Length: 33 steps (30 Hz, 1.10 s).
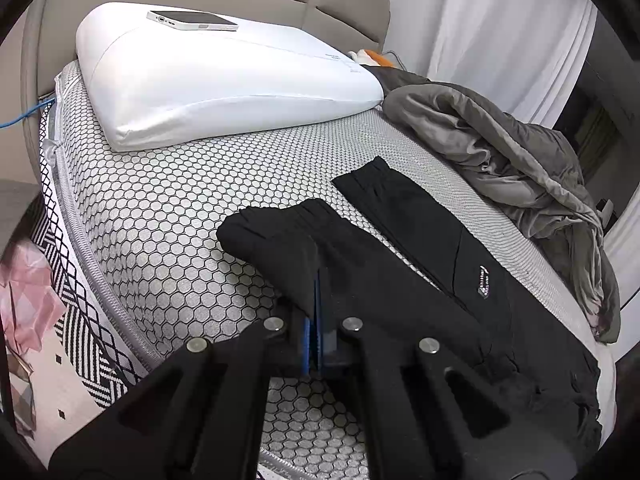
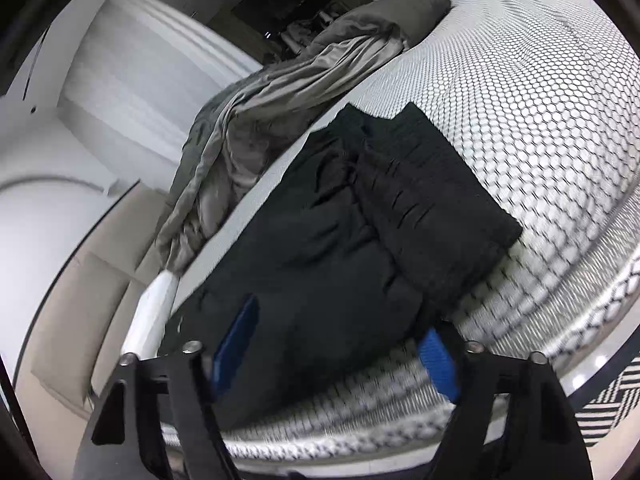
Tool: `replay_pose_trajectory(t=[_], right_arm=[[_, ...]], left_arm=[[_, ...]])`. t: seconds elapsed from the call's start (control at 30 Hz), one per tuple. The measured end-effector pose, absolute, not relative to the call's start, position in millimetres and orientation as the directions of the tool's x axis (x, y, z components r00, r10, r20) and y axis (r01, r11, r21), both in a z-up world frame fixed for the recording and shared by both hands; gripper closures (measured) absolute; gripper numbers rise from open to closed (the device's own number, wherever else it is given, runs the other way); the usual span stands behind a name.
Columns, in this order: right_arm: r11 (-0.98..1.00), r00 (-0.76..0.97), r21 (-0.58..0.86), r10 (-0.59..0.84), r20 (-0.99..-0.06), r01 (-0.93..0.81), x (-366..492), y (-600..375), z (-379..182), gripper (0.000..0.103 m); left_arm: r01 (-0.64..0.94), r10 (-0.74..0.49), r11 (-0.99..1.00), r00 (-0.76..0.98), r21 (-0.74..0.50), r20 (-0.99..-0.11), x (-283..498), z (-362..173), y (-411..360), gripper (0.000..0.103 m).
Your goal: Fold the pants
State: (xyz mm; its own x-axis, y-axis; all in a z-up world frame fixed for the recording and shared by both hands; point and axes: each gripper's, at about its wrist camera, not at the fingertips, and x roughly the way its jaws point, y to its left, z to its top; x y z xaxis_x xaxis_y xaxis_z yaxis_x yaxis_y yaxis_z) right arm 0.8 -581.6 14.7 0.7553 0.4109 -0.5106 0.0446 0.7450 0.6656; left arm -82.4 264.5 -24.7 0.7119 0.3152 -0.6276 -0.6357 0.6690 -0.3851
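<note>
- Left gripper: jaws clenched on a fold of the black pants.
- Right gripper: jaws released, straddling the pants' edge.
- Bed: honeycomb-patterned cover, pants lying across it.
- Grey blanket: bunched beside pants.
- White pillow: phone on top.
- Curtain, beyond.

Even indoor light; right view motion-blurred, fisheye-warped
</note>
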Motion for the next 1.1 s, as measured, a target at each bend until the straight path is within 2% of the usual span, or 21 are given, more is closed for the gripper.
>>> replay_pose_trajectory(t=[0.13,0.17,0.2,0.27,0.33,0.43,0.6,0.73,0.97,1.1], right_arm=[[0.722,0.795,0.692,0.411,-0.446,0.015,5.2,-580.1,25.2,0.031],[0.723,0.795,0.691,0.407,-0.450,0.021,6.0,-582.2,22.6,0.036],[0.723,0.791,0.689,0.396,-0.467,0.044,10.2,-583.9,19.6,0.042],[0.727,0.782,0.671,0.333,-0.528,0.143,19.2,-586.1,12.0,0.082],[0.717,0.796,0.664,0.268,-0.542,0.211,14.7,-593.0,9.5,0.091],[0.738,0.827,0.641,0.213,-0.520,0.214,0.9,-598.6,20.2,0.092],[0.728,0.769,0.635,0.242,-0.592,0.259,1.6,-609.4,8.4,0.092],[0.747,0.793,0.624,0.226,-0.566,0.232,0.1,-607.0,22.7,0.092],[0.798,0.844,0.582,0.197,-0.499,0.158,27.7,-583.2,87.9,0.092],[0.837,0.860,0.531,0.170,-0.481,0.131,69.2,-567.1,126.9,0.092]], left_arm=[[-0.627,0.317,0.682,0.717,-0.377,-0.621,-87.1,-20.4,261.8,0.103],[-0.629,0.314,0.684,0.711,-0.370,-0.629,-85.5,-22.0,262.0,0.103],[-0.633,0.308,0.681,0.703,-0.367,-0.642,-82.9,-25.3,262.8,0.103],[-0.629,0.286,0.676,0.704,-0.384,-0.650,-81.4,-29.0,265.2,0.103],[-0.608,0.256,0.674,0.725,-0.420,-0.640,-87.7,-27.2,264.1,0.103],[-0.583,0.248,0.706,0.735,-0.402,-0.631,-101.5,-20.7,253.5,0.103],[-0.591,0.223,0.699,0.715,-0.402,-0.663,-103.2,-30.4,256.0,0.103],[-0.577,0.238,0.714,0.733,-0.397,-0.637,-100.1,-17.8,252.3,0.103],[-0.537,0.237,0.731,0.778,-0.420,-0.583,-65.0,28.2,263.7,0.103],[-0.534,0.254,0.739,0.786,-0.411,-0.564,-17.8,55.9,277.9,0.103]])
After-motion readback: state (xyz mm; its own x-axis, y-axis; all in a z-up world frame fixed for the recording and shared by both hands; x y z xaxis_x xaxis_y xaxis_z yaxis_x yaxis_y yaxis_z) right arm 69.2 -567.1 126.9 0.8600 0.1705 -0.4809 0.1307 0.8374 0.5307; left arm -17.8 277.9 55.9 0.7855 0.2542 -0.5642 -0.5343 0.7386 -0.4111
